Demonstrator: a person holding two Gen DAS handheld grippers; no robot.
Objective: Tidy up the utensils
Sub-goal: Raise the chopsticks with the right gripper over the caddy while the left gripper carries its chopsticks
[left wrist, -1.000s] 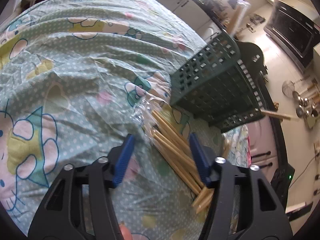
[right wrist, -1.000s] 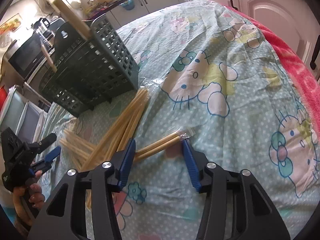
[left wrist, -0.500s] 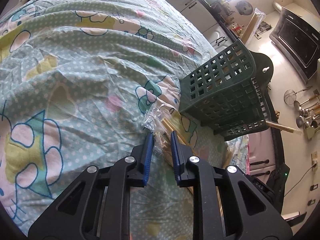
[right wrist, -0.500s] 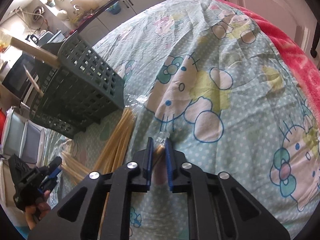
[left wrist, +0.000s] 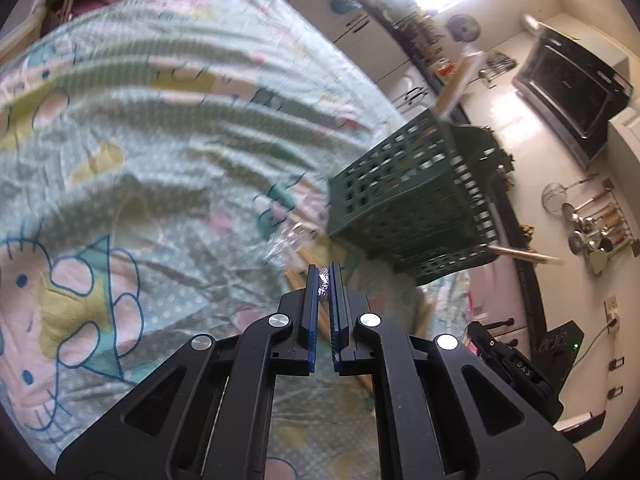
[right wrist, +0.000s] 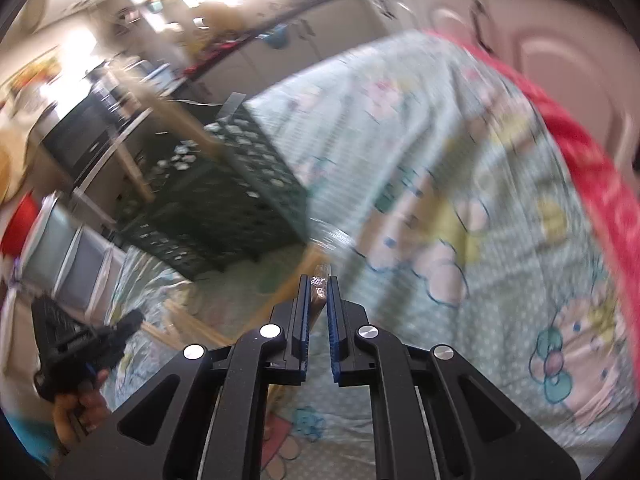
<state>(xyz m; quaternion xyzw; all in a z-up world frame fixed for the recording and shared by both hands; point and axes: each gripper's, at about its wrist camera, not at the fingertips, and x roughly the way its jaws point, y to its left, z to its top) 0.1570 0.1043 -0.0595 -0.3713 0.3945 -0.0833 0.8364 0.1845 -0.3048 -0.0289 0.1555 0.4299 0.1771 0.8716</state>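
Wrapped chopsticks [right wrist: 320,300] sit clenched in both jaws above the cartoon-print cloth [left wrist: 160,160], kitchen behind.

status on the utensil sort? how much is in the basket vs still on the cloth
Early. Done: a few wooden sticks already stand in the green basket. In hand: left gripper has just closed on a crinkly clear wrapper end, and right gripper has just closed on a wrapped chopstick pack; neither is at the basket. Left: several loose chopsticks remain on the patterned cloth.
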